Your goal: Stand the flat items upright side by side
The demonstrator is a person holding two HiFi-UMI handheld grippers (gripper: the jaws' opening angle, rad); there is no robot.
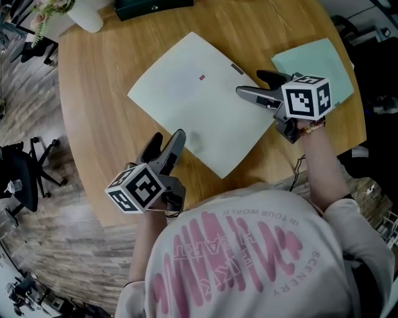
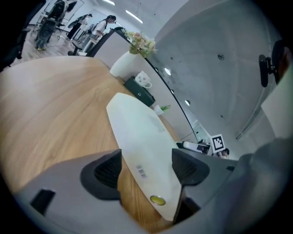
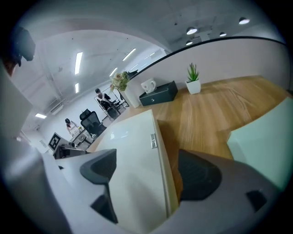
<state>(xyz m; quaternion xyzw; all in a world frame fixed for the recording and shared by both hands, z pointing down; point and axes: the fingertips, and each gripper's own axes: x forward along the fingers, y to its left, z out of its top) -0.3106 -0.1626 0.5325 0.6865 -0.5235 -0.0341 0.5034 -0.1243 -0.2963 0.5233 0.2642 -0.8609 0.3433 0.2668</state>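
Observation:
A large pale flat item (image 1: 196, 99) lies flat on the round wooden table (image 1: 99, 112). A second, pale green flat item (image 1: 317, 62) lies at the table's right edge. My left gripper (image 1: 166, 141) hovers at the large item's near left edge. Its jaws are open, and the item's near corner (image 2: 137, 128) shows between them with no pad pressing on it. My right gripper (image 1: 250, 83) is at the item's right edge, also open. That edge (image 3: 132, 151) runs between its jaws, and the green item (image 3: 265, 141) lies off to its right.
At the table's far side stand a white vase of flowers (image 1: 87, 12), a dark box (image 1: 149, 7), a mug (image 3: 149, 85) and a small potted plant (image 3: 193, 80). An office chair (image 1: 18, 180) stands on the floor to the left. The table's near edge is close to the person's body.

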